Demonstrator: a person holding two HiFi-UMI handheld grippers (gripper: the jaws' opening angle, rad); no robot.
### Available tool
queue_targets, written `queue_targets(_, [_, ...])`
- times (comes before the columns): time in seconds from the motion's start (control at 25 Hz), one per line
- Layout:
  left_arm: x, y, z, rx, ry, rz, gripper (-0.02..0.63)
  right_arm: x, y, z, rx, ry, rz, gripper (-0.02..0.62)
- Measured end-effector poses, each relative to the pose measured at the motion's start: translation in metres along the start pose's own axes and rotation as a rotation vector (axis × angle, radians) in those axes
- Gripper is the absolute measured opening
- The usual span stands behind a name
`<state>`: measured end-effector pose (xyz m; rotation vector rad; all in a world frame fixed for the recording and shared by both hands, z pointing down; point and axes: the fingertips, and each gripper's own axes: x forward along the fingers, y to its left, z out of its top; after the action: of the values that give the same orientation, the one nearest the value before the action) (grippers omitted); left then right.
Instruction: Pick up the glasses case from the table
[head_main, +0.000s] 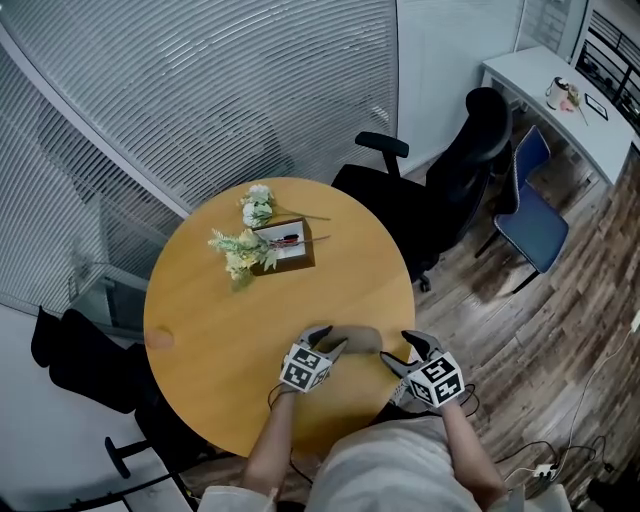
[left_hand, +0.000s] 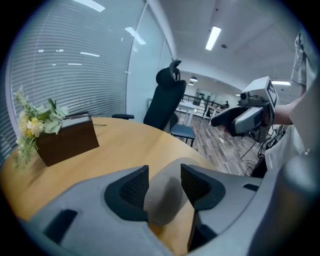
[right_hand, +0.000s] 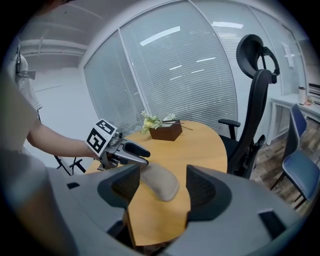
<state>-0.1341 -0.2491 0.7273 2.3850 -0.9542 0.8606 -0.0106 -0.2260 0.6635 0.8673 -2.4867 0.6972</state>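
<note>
The beige glasses case lies on the round wooden table near its front edge. My left gripper has come down over the case's left end. In the left gripper view the case sits between the two dark pads, and the jaws stand open around it. My right gripper hovers open just right of the case's other end. The right gripper view has the case ahead of its jaws, with nothing between them, and the left gripper on the case's far end.
A brown box with flowers stands at the table's far side. A black office chair is behind the table on the right, with a blue chair and a white desk beyond. Blinds cover the glass wall.
</note>
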Motion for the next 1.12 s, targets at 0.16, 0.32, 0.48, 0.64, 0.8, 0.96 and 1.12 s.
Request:
queue_targets(0.16, [0.011,0.001,-0.01,0.022,0.06,-0.059,0.203,0.0,0.001,-0.005,0.0,0.013,-0.002,0.275])
queue_targets(0.32, [0.012,0.001,-0.01,0.023,0.055,-0.116,0.22,0.003,0.003,-0.008,-0.005,0.026,0.001,0.275])
queue_targets(0.48, [0.012,-0.001,-0.01,0.064,0.053,-0.137,0.222,0.005,0.005,-0.007,-0.009,0.032,0.004,0.275])
queue_targets(0.64, [0.011,-0.003,-0.009,0.096,0.057,-0.143,0.222,0.008,0.007,-0.006,-0.015,0.037,0.011,0.275])
queue_targets(0.8, [0.009,-0.008,-0.012,0.107,0.05,-0.154,0.222,0.009,0.007,-0.006,-0.019,0.043,0.016,0.275])
queue_targets(0.96, [0.004,-0.013,-0.014,0.124,0.051,-0.164,0.237,0.01,0.009,-0.007,-0.023,0.049,0.021,0.276])
queue_targets(1.12, [0.003,-0.017,-0.017,0.152,0.059,-0.173,0.258,0.011,0.01,-0.009,-0.027,0.054,0.026,0.275])
